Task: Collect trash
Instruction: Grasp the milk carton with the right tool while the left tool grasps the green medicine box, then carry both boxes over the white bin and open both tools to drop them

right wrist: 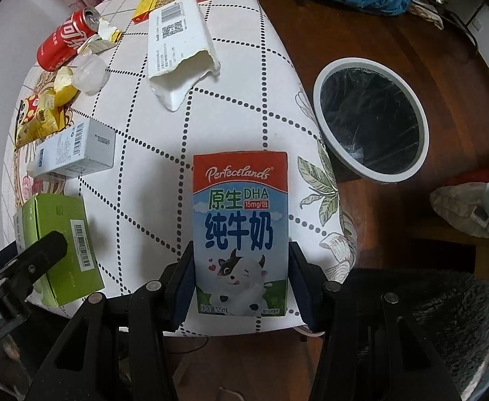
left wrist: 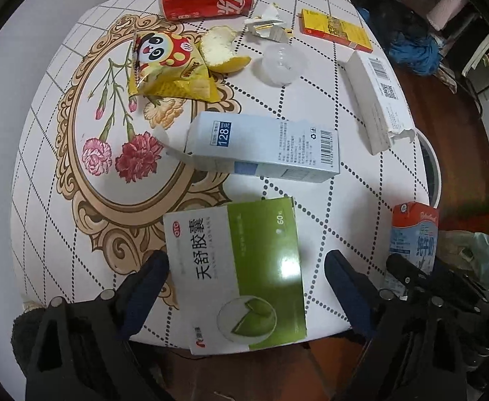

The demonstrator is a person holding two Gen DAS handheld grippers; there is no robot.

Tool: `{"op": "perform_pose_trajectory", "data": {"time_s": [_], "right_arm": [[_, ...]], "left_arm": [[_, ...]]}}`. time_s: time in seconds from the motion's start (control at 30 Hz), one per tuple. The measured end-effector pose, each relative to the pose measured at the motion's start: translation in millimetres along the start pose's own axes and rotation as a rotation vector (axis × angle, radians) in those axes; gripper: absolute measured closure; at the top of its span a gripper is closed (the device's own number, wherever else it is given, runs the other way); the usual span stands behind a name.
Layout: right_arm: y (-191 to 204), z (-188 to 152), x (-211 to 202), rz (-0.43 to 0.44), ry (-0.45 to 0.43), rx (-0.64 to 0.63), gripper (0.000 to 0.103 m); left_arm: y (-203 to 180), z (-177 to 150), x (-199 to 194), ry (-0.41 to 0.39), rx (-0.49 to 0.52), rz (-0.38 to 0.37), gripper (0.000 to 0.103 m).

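both wrist views look down, close, sharing the table [left wrist: 311, 107].

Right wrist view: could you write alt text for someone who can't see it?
A small milk carton stands upright, gripped between the right gripper's fingers at the edge of a trash-strewn table. A bin lined with a black bag waits on the floor just beyond.

Right tool [right wrist: 241, 284]: jaws closed against both sides of upright milk carton [right wrist: 240, 220] at near edge of surface [right wrist: 237, 100]. Bin [right wrist: 371, 67], open-topped with dark liner, stands on wooden floor just beside surface, right of carton. Torn white box [right wrist: 180, 43] lies beyond carton. Green box [right wrist: 60, 244] at left, left tool [right wrist: 33, 260] beside it. Red can [right wrist: 67, 41] lies far left.
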State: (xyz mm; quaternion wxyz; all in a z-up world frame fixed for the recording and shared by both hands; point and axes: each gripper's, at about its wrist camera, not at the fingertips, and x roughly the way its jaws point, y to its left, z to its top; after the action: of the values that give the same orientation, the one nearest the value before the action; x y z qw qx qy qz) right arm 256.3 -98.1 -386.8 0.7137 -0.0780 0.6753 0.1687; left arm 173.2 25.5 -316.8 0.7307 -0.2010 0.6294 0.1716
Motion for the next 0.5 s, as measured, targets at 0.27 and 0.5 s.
{"op": "perform_pose_trajectory", "data": {"time_s": [0.27,0.5], "right_arm": [[-0.3,5.6,1.5,-0.017,-0.005,-0.014,0.049],[4.6,-1.4,-0.4,-0.017,-0.023,-0.032,0.05]], "left_arm": [[5.4,2.5,6.6,-0.012,-0.006,0.014,0.031],[8.2,-7.2,-3.6,-0.055,0.011,0.057,0.032]]}}
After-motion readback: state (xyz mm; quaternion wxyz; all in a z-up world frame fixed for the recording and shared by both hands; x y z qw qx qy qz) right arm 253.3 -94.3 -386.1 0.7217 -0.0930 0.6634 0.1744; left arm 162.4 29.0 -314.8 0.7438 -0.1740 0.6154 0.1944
